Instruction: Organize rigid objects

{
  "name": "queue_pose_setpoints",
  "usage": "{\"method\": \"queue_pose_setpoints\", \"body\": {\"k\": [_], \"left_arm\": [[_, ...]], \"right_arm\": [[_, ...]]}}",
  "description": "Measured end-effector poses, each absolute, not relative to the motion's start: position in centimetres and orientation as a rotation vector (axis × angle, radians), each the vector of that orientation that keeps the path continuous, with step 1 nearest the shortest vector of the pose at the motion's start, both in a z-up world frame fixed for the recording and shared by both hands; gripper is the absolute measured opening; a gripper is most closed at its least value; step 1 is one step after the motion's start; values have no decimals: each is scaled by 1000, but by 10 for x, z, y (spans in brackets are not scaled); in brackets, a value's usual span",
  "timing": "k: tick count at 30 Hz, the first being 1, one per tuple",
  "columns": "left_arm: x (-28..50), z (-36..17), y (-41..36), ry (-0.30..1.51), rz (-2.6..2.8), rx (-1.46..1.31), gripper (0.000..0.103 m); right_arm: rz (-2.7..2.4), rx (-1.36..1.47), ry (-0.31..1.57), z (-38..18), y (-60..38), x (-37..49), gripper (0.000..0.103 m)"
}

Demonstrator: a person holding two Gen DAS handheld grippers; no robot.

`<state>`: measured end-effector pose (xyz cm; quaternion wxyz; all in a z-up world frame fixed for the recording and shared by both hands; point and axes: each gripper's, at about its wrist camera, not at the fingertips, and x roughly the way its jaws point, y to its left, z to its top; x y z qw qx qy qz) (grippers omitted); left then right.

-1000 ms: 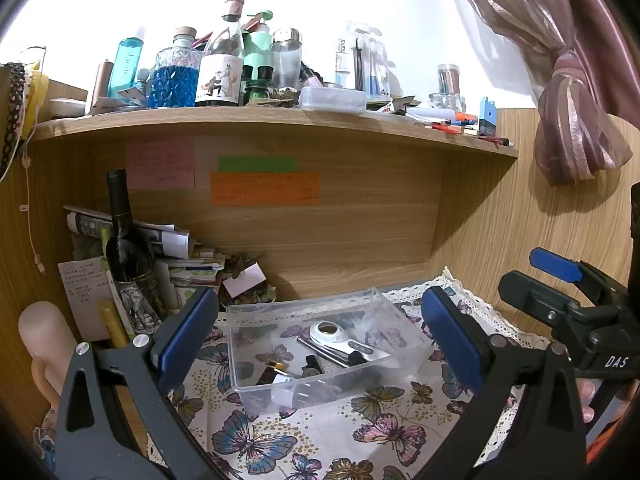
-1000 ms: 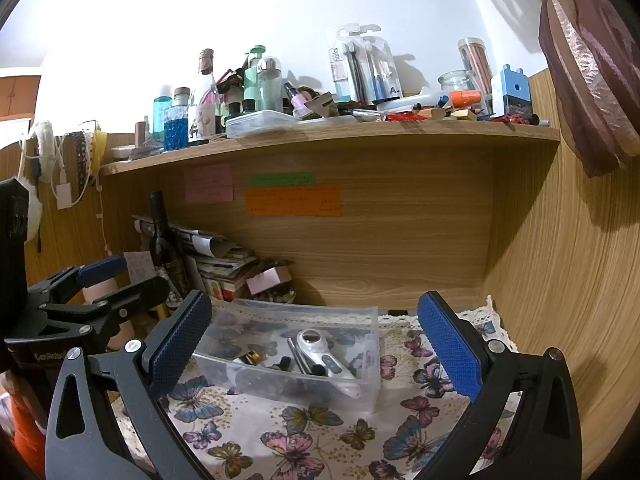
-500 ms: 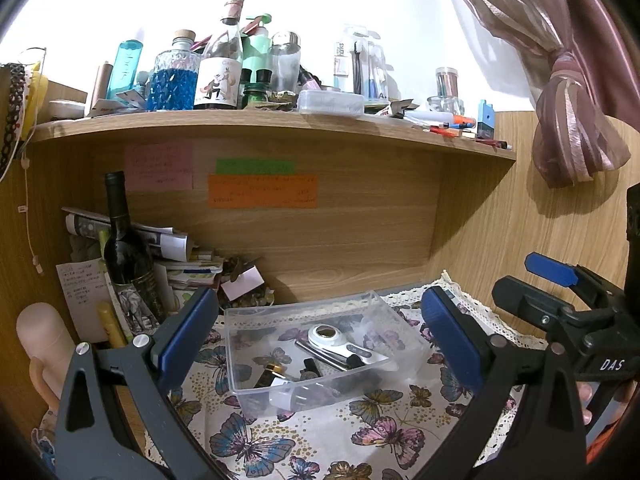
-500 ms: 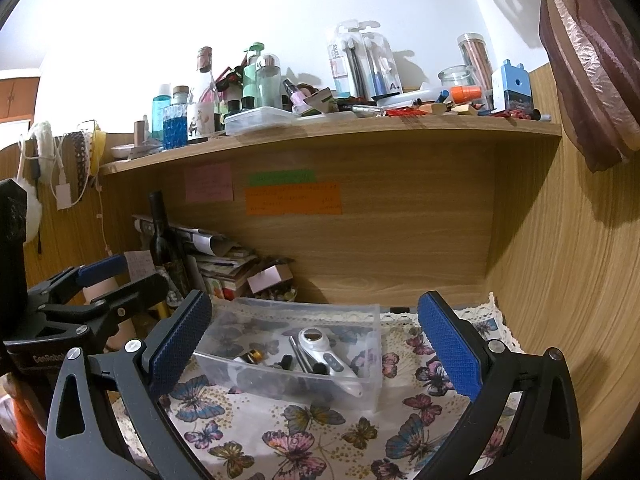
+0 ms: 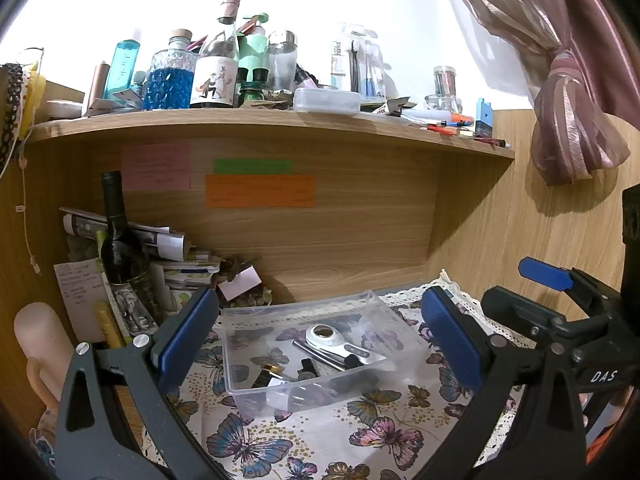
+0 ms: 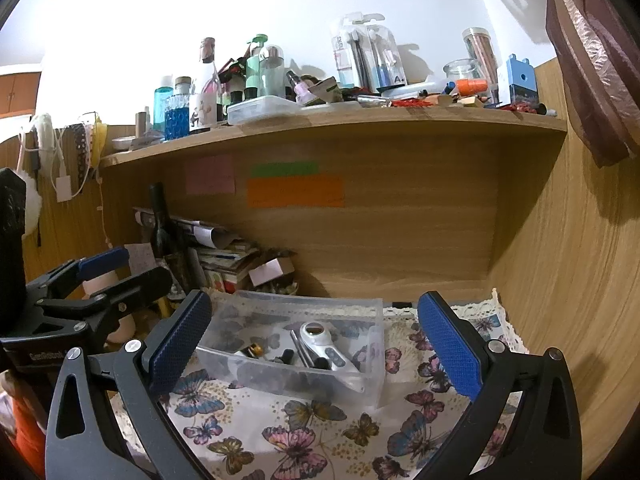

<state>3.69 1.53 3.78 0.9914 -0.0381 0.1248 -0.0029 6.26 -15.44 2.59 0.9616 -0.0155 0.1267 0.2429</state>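
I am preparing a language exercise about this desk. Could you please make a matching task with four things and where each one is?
Things:
1. dark wine bottle
2. white gadget with a round lens
3. blue sharpener
4. orange note

Places:
a. in the clear bin
b. right end of the shelf
c. on the back panel
d. left, by the stacked papers

Pairs: 1-d, 2-a, 3-b, 4-c

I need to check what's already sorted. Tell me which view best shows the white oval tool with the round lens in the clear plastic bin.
The left wrist view: it looks down over the clear plastic bin's rim, so the white oval tool lies unobstructed. The right wrist view sees the tool lower, partly through the bin's cloudy front wall.
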Motion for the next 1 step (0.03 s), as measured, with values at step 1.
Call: {"method": "queue_pose_setpoints", "body": {"k": [1], "left_arm": [[37, 38, 15, 252, -7, -77, 103]], "right_arm": [[493, -32, 259, 25, -154, 63, 103]]}}
